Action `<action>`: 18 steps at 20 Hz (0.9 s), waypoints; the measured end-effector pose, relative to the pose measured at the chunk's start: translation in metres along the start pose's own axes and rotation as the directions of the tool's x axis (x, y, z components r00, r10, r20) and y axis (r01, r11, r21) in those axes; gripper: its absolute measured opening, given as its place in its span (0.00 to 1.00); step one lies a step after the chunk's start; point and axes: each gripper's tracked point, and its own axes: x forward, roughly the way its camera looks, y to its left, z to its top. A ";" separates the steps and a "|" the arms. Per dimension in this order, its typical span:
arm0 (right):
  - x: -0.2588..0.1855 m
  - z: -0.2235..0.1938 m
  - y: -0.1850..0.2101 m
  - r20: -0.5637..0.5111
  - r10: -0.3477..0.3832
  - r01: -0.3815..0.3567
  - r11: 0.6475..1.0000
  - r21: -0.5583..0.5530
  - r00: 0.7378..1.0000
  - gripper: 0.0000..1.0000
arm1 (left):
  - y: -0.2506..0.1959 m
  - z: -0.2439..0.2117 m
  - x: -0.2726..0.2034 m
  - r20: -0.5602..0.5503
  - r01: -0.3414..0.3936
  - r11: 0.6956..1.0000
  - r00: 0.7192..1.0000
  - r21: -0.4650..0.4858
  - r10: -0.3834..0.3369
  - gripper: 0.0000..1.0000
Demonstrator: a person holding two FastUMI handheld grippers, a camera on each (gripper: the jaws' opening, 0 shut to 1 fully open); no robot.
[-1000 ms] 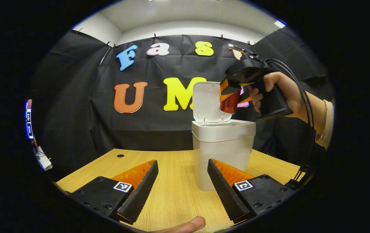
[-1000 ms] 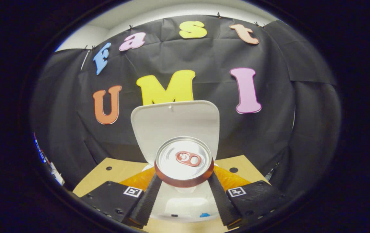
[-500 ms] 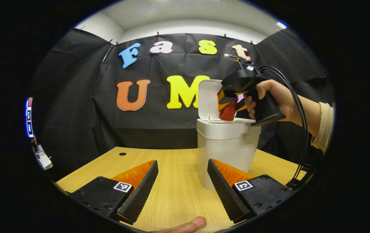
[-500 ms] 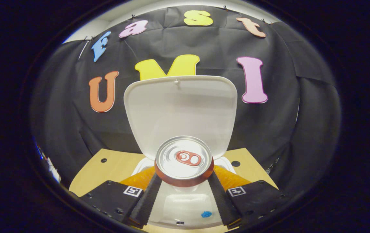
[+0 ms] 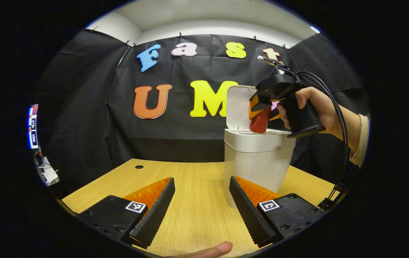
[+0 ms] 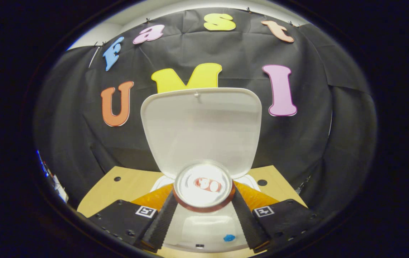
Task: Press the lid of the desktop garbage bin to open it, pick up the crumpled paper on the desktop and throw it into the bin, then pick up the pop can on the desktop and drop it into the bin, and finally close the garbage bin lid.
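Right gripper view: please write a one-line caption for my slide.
The right gripper holds the pop can above the open garbage bin, its lid upright.

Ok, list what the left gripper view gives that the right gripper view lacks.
Left gripper view: the bin's side wall, the hand on the right hand-held gripper, and the open left hand-held gripper. Right gripper view: the can's top and a blue speck on the bin. Shared: raised lid, can, wooden table.

Blurred red can (image 6: 203, 186), white bin (image 5: 258, 161) open
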 end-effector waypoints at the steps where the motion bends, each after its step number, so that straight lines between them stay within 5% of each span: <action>1: -0.003 0.003 0.000 0.012 0.004 -0.004 1.000 -0.008 1.000 0.84 | -0.002 0.000 0.000 -0.001 0.007 1.000 1.000 0.002 -0.007 0.98; 5: -0.014 0.021 0.006 0.069 0.036 -0.034 0.999 -0.025 0.997 0.95 | -0.002 0.000 -0.002 0.000 0.013 1.000 1.000 0.023 -0.013 0.99; 11: -0.041 0.069 0.018 0.186 0.084 -0.077 0.996 -0.043 0.979 0.95 | 0.005 0.002 -0.006 0.005 0.006 1.000 1.000 0.023 -0.006 0.99; 18: -0.054 0.137 0.033 0.331 0.048 -0.028 0.998 -0.063 0.942 0.94 | 0.018 0.002 -0.007 -0.001 0.004 1.000 1.000 0.001 -0.004 0.99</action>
